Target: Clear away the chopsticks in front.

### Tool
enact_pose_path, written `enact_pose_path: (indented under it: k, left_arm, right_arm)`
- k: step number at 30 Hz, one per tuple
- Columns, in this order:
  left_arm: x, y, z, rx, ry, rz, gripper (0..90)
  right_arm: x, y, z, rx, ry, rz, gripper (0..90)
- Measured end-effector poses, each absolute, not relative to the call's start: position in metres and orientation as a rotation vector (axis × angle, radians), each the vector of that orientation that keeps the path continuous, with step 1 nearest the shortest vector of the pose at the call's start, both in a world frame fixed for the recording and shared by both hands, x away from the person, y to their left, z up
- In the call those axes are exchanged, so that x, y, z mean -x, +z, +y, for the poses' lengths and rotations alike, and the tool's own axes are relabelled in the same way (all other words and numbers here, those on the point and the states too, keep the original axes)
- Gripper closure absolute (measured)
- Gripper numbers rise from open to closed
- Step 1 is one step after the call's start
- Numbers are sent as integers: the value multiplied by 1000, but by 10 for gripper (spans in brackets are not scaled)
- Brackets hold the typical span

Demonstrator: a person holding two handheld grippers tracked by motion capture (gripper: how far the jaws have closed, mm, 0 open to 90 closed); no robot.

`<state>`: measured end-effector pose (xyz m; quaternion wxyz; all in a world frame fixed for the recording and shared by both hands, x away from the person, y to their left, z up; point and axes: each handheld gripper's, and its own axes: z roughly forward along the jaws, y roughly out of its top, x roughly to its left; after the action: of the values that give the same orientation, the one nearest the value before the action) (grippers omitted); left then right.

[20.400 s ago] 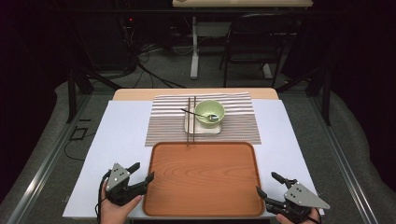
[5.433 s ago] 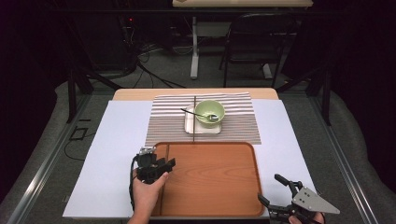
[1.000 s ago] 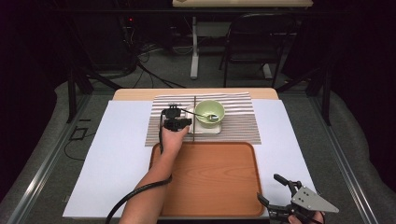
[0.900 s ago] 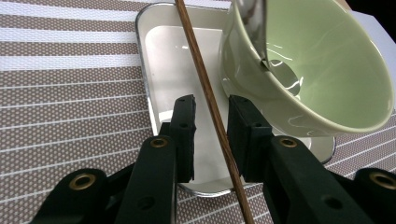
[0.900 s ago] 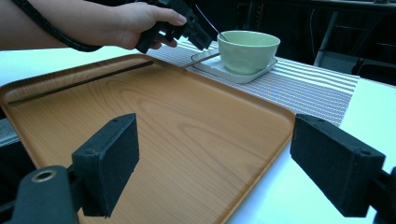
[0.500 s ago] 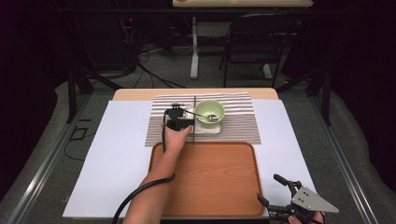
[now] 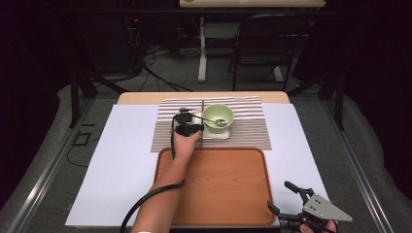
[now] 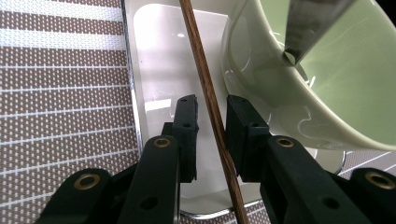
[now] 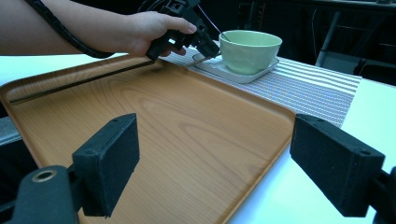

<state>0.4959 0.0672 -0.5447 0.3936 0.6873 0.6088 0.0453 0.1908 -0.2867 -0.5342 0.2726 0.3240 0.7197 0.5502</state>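
From the high view, the left gripper [image 7: 190, 127] is out over the striped mat [image 7: 248, 130], just left of the green bowl [image 7: 218, 117], which sits on a white square plate [image 7: 216, 134]. A thin dark chopstick [image 7: 201, 110] runs past the bowl's left side. Nearer the person than the bowl lies the wooden tray [image 7: 218, 187], and the right gripper [image 7: 286, 206] sits well off beyond the tray's near right corner.

Over to the left gripper view: the brown chopstick [image 8: 201, 65] runs right between the two black jaws, above the white plate [image 8: 159, 56], with the bowl [image 8: 308, 79] just beside it. The jaws have just been closing; there's a sliver of gap on one side, so I can't tell if they've pinched it.

Right gripper view now: its own jaws stand wide apart with nothing between them, over the tray [image 9: 187, 135]. Beyond the tray, the left gripper [image 9: 205, 44] noses down at the plate [image 9: 233, 72], just beside the bowl [image 9: 250, 49].
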Motion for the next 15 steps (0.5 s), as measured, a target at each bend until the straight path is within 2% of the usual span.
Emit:
enact_pose_path:
  k: [15]
  left_arm:
    - [-499, -551, 68, -1729, 68, 1614, 820]
  right_arm:
    - [-191, -534, -286, -871, 1480, 1938, 152]
